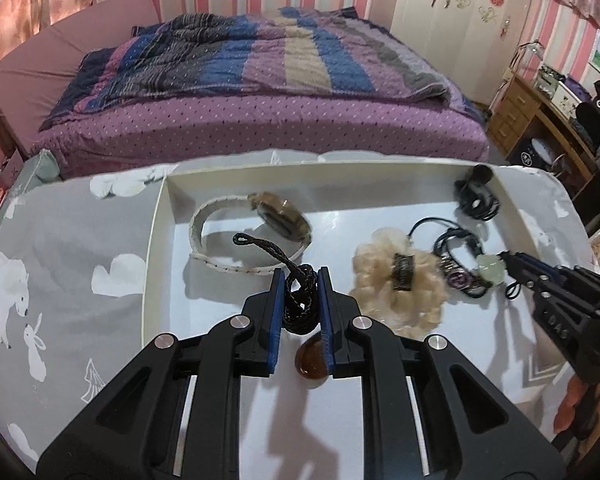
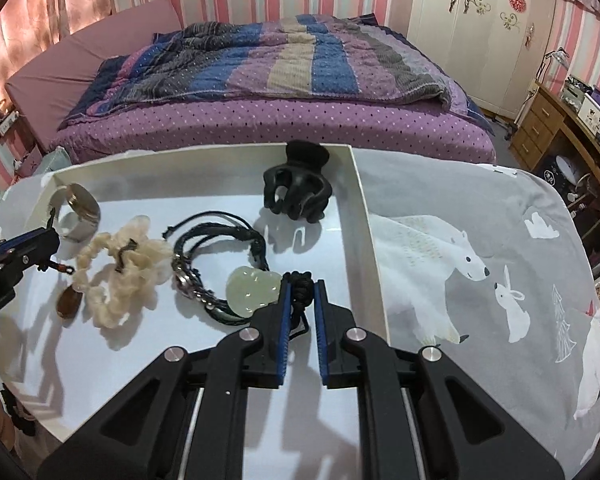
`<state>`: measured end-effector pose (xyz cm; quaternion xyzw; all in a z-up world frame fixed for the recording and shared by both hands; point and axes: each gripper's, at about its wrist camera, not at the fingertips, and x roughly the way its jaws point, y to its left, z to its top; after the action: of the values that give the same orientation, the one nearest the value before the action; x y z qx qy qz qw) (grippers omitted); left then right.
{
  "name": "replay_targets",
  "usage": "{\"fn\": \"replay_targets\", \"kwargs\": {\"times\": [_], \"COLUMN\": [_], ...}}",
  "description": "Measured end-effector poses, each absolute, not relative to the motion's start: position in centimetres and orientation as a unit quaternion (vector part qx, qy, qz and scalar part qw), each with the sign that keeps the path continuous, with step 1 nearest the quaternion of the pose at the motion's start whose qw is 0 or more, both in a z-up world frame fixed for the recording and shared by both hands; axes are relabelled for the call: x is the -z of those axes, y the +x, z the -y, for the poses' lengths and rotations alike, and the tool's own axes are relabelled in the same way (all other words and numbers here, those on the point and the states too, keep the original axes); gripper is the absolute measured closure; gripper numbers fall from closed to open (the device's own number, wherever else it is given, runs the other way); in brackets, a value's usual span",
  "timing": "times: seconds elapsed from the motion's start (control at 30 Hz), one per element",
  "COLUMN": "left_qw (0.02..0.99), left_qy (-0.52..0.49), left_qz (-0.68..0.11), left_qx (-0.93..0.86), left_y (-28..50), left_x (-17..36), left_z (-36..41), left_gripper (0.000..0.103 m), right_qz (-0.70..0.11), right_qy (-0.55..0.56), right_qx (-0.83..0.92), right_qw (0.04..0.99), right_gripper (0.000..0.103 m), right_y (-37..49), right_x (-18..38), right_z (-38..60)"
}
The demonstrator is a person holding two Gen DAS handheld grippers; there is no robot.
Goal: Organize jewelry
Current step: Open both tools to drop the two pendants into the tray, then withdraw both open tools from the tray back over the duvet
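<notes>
two tongs, two corded pendants over the tray

the left gripper (image 1: 300,276) is clamped on a bunched black braided cord (image 1: 299,300), whose amber pendant (image 1: 311,362) hangs below the pads, close to the floor of the white tray (image 1: 160,216). the right gripper (image 2: 302,284) is pinched shut on the knotted cord (image 2: 300,286) of a pale jade pendant (image 2: 253,286), which sits at about nine o'clock from its tips, touching the black bracelet (image 2: 220,236).

in the left wrist view the watch (image 1: 280,212) lies at twelve o'clock from the amber piece, the cream scrunchie (image 1: 396,280) at about three. in the right wrist view the black hair claw (image 2: 298,192) sits at twelve o'clock, near the tray's far wall.

the step in hand looks like laying both pendants down in the tray. to do it well, i would lower each until the stone rests flat before loosening the grip, so that nothing swings or drops. the amber one has bare floor on its nine o'clock side; steer there, clear of the scrunchie. the jade cord risks tangling with the bracelet, so draw it toward three o'clock first, then let the cord fall in a loose line, not a heap.
</notes>
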<state>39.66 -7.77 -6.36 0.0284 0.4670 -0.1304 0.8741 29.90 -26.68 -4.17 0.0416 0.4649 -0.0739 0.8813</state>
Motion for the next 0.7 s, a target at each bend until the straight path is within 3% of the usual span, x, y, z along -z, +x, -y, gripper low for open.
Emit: {"fn": "replay_targets", "kwargs": {"times": [0.47, 0.6, 0.7], "left_qw": [0.868, 0.868, 0.872], "left_qy": [0.027, 0.027, 0.033], "left_qz": [-0.482, -0.482, -0.475], "left_qx": [0.117, 0.115, 0.113], "left_y": [40.3, 39.7, 39.1], "left_x": [7.7, 7.8, 7.5], "left_z": [7.6, 7.7, 7.7], "left_gripper": [0.084, 0.069, 0.053], "right_qz": [-0.471, -0.466, -0.462], "right_qy": [0.057, 0.058, 0.055], "right_qx": [0.076, 0.077, 0.081], "right_qw": [0.877, 0.880, 0.881], "right_gripper": [0.090, 0.090, 0.074], "right_y": [30.2, 30.1, 29.8], "right_x": [5.1, 5.0, 4.8], "right_z": [27.3, 27.5, 27.5]}}
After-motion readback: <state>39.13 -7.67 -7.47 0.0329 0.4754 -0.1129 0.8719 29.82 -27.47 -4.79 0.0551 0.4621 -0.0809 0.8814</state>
